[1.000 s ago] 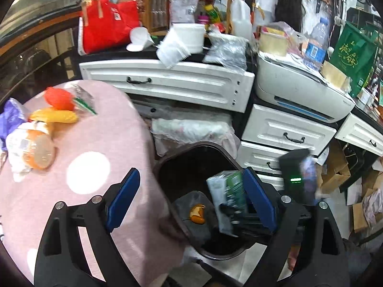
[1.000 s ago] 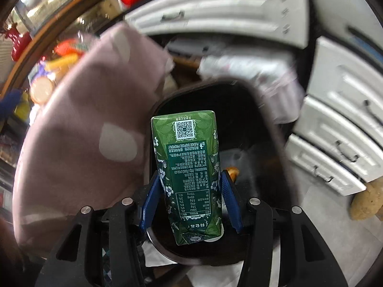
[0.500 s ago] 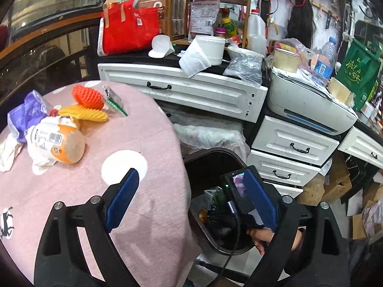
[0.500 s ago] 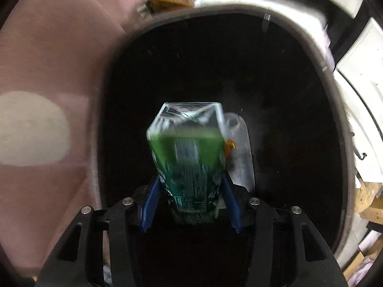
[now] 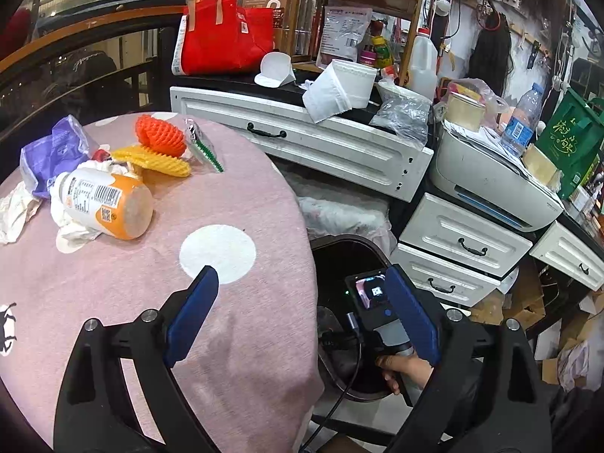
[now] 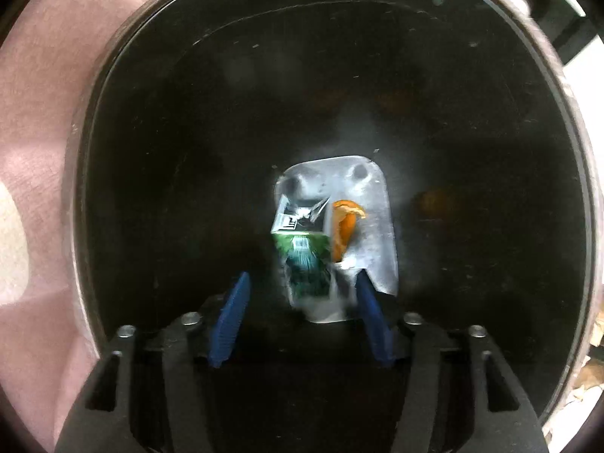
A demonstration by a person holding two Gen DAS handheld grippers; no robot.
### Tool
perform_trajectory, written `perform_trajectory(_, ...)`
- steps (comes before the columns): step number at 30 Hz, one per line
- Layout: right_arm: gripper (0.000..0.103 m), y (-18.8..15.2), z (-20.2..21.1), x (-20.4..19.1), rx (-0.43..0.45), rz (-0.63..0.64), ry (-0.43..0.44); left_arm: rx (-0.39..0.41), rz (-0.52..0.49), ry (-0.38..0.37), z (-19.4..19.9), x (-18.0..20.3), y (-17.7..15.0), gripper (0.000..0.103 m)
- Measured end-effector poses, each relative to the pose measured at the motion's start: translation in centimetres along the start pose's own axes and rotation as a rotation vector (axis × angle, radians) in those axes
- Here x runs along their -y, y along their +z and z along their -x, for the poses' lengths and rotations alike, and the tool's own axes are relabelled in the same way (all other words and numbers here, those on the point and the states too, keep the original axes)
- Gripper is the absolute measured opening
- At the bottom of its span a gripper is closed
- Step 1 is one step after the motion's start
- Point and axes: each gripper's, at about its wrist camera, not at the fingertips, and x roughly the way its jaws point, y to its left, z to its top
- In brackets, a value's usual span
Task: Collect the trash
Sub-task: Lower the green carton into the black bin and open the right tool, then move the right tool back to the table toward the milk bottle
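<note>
My right gripper point(image 6: 302, 302) is open, pointing down into the black trash bin point(image 6: 151, 75). The green drink carton point(image 6: 302, 260), blurred, is loose below the fingers, free of them, over a silver pouch point(image 6: 373, 226) and an orange peel point(image 6: 343, 234) at the bin's bottom. My left gripper point(image 5: 302, 317) is open and empty above the pink table's point(image 5: 113, 283) edge. On the table lie an orange bottle point(image 5: 105, 204), crumpled white paper point(image 5: 17, 211), a purple wrapper point(image 5: 49, 151), and orange point(image 5: 158, 136) and yellow foam nets point(image 5: 158, 158). The bin point(image 5: 347, 249) shows beside the table, with the right gripper's body point(image 5: 381, 313) over it.
White drawers point(image 5: 321, 143) and a printer point(image 5: 490, 185) stand behind the bin, with a cluttered counter, a red bag point(image 5: 226, 37) and a green bag point(image 5: 566, 143). Cardboard point(image 5: 528, 302) lies on the floor at right.
My right gripper moved down into the bin and opened, letting go of the green carton, which is dropping. My left gripper has swung left and up over the table.
</note>
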Motion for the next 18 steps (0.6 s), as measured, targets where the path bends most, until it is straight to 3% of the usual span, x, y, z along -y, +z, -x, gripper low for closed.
perform_trajectory(5,0.079,-1.0,2.2,1.1,0.076,-0.028,0.006,-0.004,0.022,-0.003,0.4,-0.7,-0.4,0.091)
perform_trajectory(11,0.081,-3.2,5.8,1.4,0.187,-0.070,-0.036,0.003,0.048,-0.005,1.3,-1.9,-0.8,0.091)
perform_trajectory(18,0.087,-5.9,12.4,1.7,0.392,-0.113,-0.047,0.016,0.073,0.012,2.9,-3.9,-1.8,0.091)
